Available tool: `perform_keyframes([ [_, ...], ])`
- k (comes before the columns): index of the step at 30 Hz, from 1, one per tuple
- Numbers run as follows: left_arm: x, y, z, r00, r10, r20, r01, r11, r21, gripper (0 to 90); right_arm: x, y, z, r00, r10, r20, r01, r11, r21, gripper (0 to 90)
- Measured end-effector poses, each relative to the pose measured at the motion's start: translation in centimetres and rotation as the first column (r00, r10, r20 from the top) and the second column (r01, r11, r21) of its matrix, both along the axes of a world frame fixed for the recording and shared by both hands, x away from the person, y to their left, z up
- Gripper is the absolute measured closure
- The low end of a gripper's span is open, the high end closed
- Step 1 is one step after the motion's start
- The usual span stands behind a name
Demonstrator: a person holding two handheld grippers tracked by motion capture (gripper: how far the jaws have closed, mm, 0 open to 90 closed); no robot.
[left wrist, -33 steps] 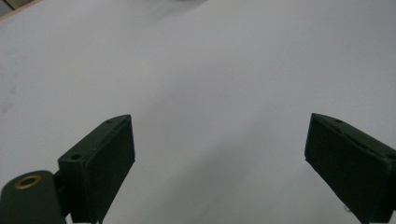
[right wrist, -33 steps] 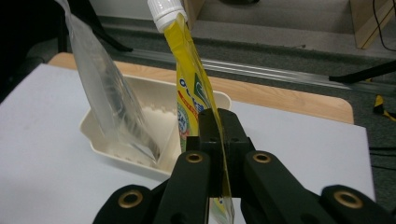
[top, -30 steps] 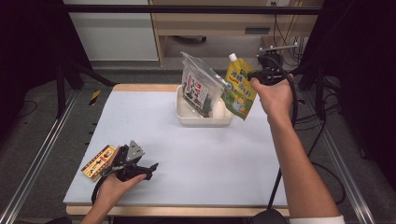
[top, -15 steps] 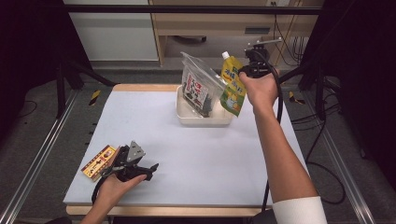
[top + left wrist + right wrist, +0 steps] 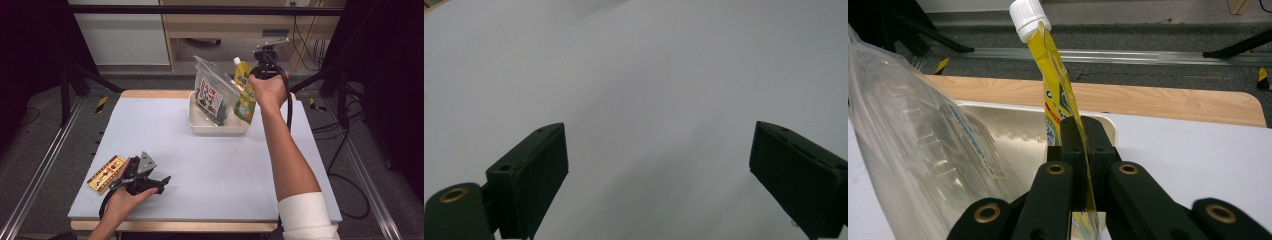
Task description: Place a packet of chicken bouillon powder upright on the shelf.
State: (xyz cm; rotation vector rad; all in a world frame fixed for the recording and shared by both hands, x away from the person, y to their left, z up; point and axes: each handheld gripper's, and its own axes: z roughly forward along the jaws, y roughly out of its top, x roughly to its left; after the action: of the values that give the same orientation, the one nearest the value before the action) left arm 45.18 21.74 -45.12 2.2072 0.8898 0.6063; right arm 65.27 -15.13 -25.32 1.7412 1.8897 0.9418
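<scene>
A yellow spout pouch [image 5: 244, 89] with a white cap [image 5: 1029, 18] hangs over the right part of the white tray [image 5: 206, 127]. My right gripper [image 5: 1083, 165] is shut on the pouch's edge, its jaws pressed flat against it. In the tray leans a clear zip bag [image 5: 214, 90] with a dark printed packet inside; the bag [image 5: 913, 150] stands just left of the pouch. At the near left of the table my left gripper [image 5: 159, 181] rests in a hand, open, and its fingers [image 5: 531, 175] stand wide apart over bare table.
A small yellow and red box [image 5: 105, 173] lies at the near left corner, beside the left hand. The grey mat [image 5: 215, 170] covers the table, with a wooden edge [image 5: 1158, 100] at the far side. A cable [image 5: 290, 100] trails from the right gripper.
My right gripper has carried the yellow pouch leftward and lower, from beside the tray's right end to over the tray next to the clear bag. The left gripper has not moved.
</scene>
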Motion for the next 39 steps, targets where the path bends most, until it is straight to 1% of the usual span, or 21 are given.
perform_keyframes([
  [5, 0.0, -0.1, -0.1, 1.0000, -0.004, -0.003, 0.004, 1.0000, 0.001, 8.4, 0.7, 0.4, -0.1, 0.9999, -0.006, -0.009, 0.006, 1.000, 0.006, 90.0],
  [9, 0.0, -0.1, -0.1, 1.0000, -0.006, -0.004, 0.006, 1.0000, 0.000, 8.4, 1.0, 0.7, 0.0, 0.9999, -0.006, -0.016, 0.006, 1.000, 0.011, 90.0],
  [10, 0.0, -0.2, -0.1, 1.0000, -0.007, -0.004, 0.007, 1.0000, -0.001, 8.4, 1.1, 0.8, 0.0, 0.9998, -0.006, -0.020, 0.007, 0.999, 0.034, 90.0],
  [11, 0.0, -0.2, -0.1, 1.0000, -0.008, -0.005, 0.008, 1.0000, 0.000, 8.4, 1.2, 0.9, -0.1, 0.9998, -0.007, -0.019, 0.008, 0.999, 0.040, 90.0],
  [13, 0.0, -0.2, -0.1, 0.9999, -0.009, -0.006, 0.009, 1.0000, 0.002, 8.4, 1.3, 1.0, -0.2, 0.9998, -0.008, -0.021, 0.008, 0.999, 0.039, 90.0],
  [15, 0.0, -0.2, -0.1, 0.9999, -0.010, -0.006, 0.010, 1.0000, 0.002, 8.3, 1.3, 1.0, -0.3, 0.9998, -0.008, -0.021, 0.009, 0.999, 0.049, 90.0],
  [18, 0.0, -0.2, -0.1, 0.9999, -0.010, -0.007, 0.010, 0.9999, 0.002, 8.3, 1.7, 1.0, -0.8, 0.9994, -0.023, -0.026, 0.024, 0.997, 0.077, 90.0],
  [20, 0.0, -0.2, -0.1, 0.9999, -0.011, -0.006, 0.011, 0.9999, 0.003, 8.4, 1.8, 1.0, -0.9, 0.9994, -0.025, -0.024, 0.027, 0.997, 0.077, 90.0],
  [22, 0.0, -0.3, -0.2, 0.9999, -0.012, -0.008, 0.012, 0.9999, 0.004, 8.3, 1.9, 1.2, -0.9, 0.9993, -0.033, -0.018, 0.035, 0.995, 0.093, 90.0],
  [26, 0.0, -0.4, -0.2, 0.9998, -0.016, -0.012, 0.017, 0.9998, 0.005, 8.3, 2.1, 1.4, -1.0, 0.9989, -0.047, -0.004, 0.047, 0.993, 0.108, 90.0],
  [32, 0.0, -0.5, -0.3, 0.9997, -0.020, -0.012, 0.020, 0.9998, 0.009, 8.3, 2.3, 1.9, -1.2, 0.9982, -0.057, 0.015, 0.055, 0.992, 0.114, 90.0],
  [33, 0.0, -0.5, -0.3, 0.9997, -0.020, -0.013, 0.020, 0.9997, 0.010, 8.3, 2.2, 1.9, -1.4, 0.9975, -0.065, 0.027, 0.061, 0.990, 0.128, 90.0],
  [36, 0.1, -0.5, -0.3, 0.9997, -0.020, -0.013, 0.020, 0.9997, 0.012, 8.3, 2.2, 1.9, -1.7, 0.9959, -0.084, 0.036, 0.077, 0.986, 0.150, 90.0],
  [39, 0.0, -0.5, -0.3, 0.9997, -0.022, -0.011, 0.022, 0.9997, 0.013, 8.3, 2.1, 1.9, -2.0, 0.9955, -0.083, 0.046, 0.075, 0.984, 0.161, 90.0],
])
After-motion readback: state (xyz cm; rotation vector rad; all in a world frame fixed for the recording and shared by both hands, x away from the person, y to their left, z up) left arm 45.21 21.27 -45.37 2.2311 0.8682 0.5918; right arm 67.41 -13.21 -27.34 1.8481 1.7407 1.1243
